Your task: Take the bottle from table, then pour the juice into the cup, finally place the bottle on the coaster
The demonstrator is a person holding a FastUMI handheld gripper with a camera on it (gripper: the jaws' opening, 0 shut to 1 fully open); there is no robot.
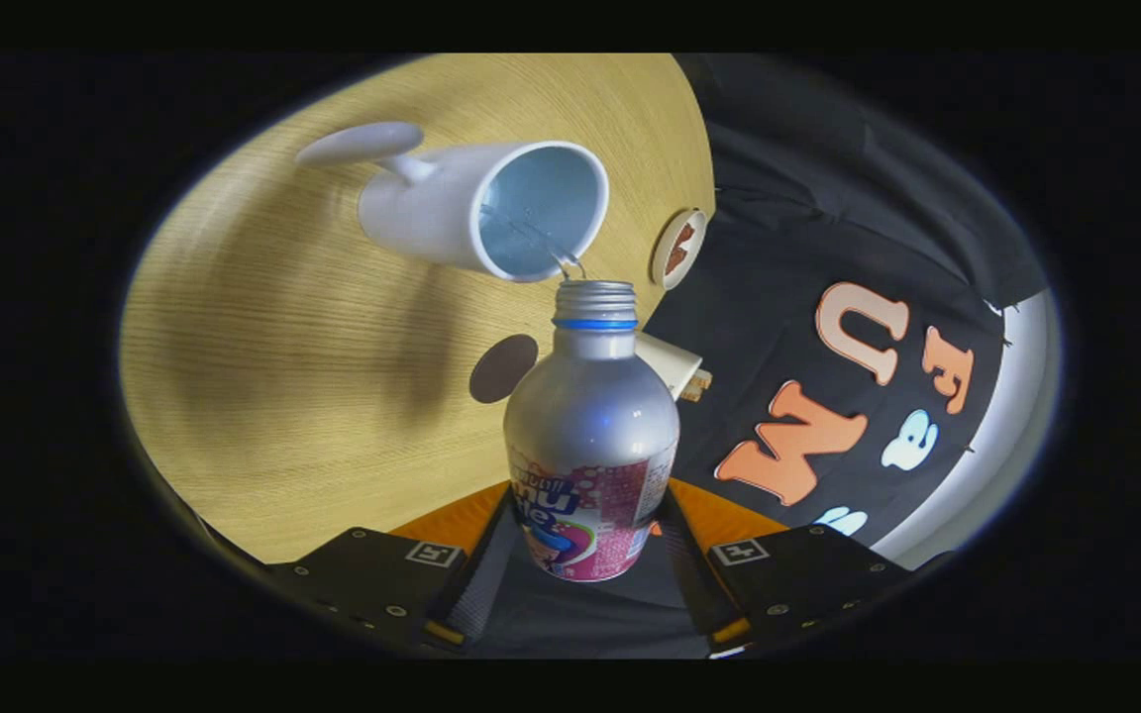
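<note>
Viewing along the fingers: wooden table [263, 396] takes up most of the scene, rotated well off level because the gripper [585, 584] is rolled over into a pouring attitude. Booth wall of dark cloth lies past the table edge.

White cup [476, 208], with handle, stands on the table beyond the bottle; its open mouth faces the camera and the pale interior is visible. A thin clear stream runs between the bottle mouth and the cup's inner rim; liquid level inside the cup cannot be judged.

Silver bottle [590, 436], uncapped, threaded neck with a blue ring, printed label low on the body. It sits between the two fingers, both pressing against its labelled lower part, neck pointing away toward the cup rim.

Round coaster [677, 248], light rim and brown centre, lies on the table near its edge, just beside the cup. A dark round disc [503, 367] lies on the table beside the bottle shoulder.
</note>
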